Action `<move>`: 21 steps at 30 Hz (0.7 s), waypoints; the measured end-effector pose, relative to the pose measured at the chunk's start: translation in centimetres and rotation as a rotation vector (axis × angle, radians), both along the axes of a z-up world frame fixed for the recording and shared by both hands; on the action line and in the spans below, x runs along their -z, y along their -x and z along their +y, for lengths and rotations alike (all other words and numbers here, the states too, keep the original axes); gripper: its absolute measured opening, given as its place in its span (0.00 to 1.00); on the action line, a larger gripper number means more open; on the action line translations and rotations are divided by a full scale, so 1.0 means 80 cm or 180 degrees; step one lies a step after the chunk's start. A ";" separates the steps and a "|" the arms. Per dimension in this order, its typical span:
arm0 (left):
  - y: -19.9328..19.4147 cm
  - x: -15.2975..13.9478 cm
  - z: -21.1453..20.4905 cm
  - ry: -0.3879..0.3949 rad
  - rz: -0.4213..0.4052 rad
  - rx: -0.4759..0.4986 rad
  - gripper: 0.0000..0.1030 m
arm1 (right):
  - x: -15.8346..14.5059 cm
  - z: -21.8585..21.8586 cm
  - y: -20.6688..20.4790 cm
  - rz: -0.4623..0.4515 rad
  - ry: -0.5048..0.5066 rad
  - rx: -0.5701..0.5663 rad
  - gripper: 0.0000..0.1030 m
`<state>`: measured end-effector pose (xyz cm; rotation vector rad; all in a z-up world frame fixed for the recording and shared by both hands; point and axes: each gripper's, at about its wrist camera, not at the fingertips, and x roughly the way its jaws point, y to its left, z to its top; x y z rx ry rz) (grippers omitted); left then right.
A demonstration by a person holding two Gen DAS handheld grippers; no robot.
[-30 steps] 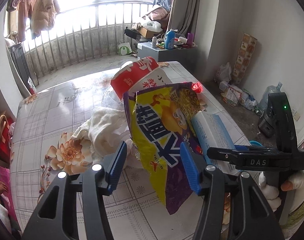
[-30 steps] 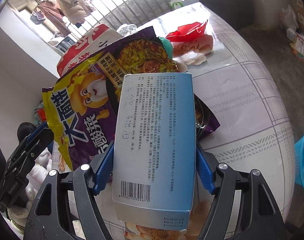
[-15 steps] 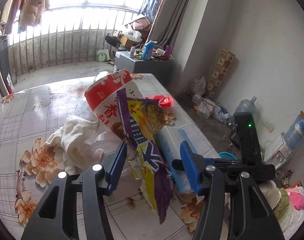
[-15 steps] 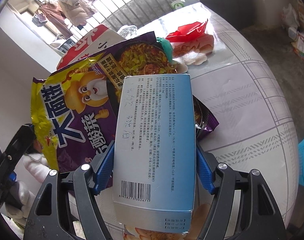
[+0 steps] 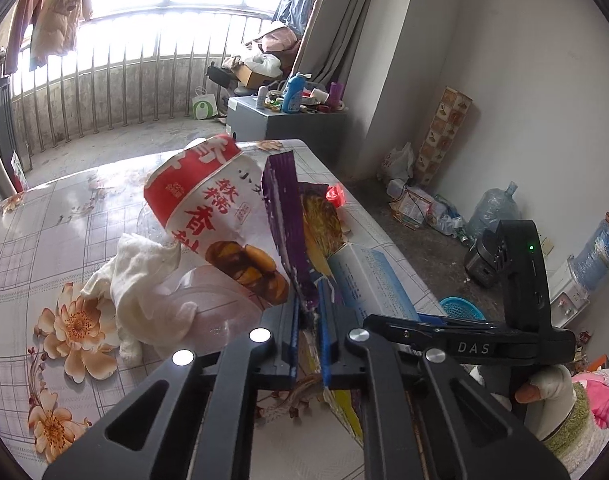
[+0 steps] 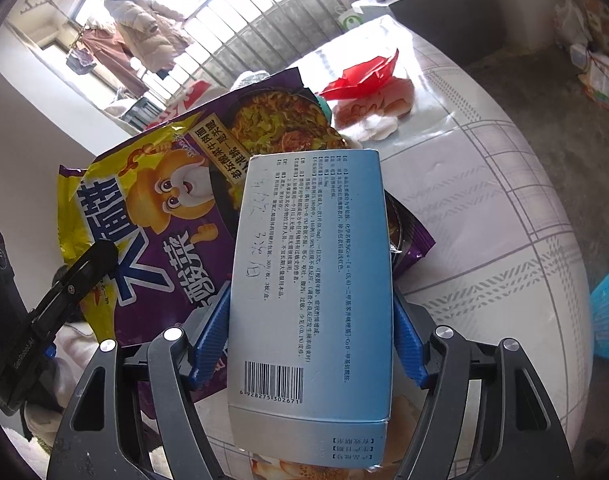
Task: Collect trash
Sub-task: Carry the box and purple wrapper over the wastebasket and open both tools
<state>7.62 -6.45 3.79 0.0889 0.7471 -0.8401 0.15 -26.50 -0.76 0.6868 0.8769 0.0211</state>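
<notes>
Flower-print bench (image 5: 44, 240): left tongs (image 5: 306, 334) closing on noodle wrapper (image 5: 284, 216), right tongs (image 6: 310, 336) clamping blue box (image 6: 310, 280); red wrapper (image 6: 364, 76), cloth (image 5: 140, 280) left.

Purple-and-yellow noodle wrapper (image 6: 152, 216) printed with a cartoon figure and a bowl of noodles. Pale blue carton (image 6: 312, 280) with black print and a barcode. Red-and-white snack bag (image 5: 216, 216) bearing red characters. Cream cloth (image 5: 144, 280). White tablecloth (image 5: 56, 240) with grey grid lines and orange flowers. Red crumpled wrapper (image 6: 364, 76). Turquoise basket (image 5: 462, 308). Blue pads (image 6: 208, 340) on black gripper frames.
</notes>
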 end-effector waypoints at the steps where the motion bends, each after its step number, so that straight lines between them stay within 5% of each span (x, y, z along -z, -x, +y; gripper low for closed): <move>1: 0.005 -0.006 -0.004 0.0027 -0.0025 0.0046 0.07 | -0.004 -0.003 0.004 -0.0038 -0.0016 0.0048 0.65; 13: 0.061 -0.076 -0.114 0.0288 -0.0388 0.0933 0.02 | -0.062 -0.124 0.151 -0.0516 0.0034 0.1246 0.65; 21: 0.100 -0.078 -0.270 0.0191 -0.0306 0.1706 0.02 | -0.020 -0.224 0.260 -0.0465 -0.0169 0.2423 0.66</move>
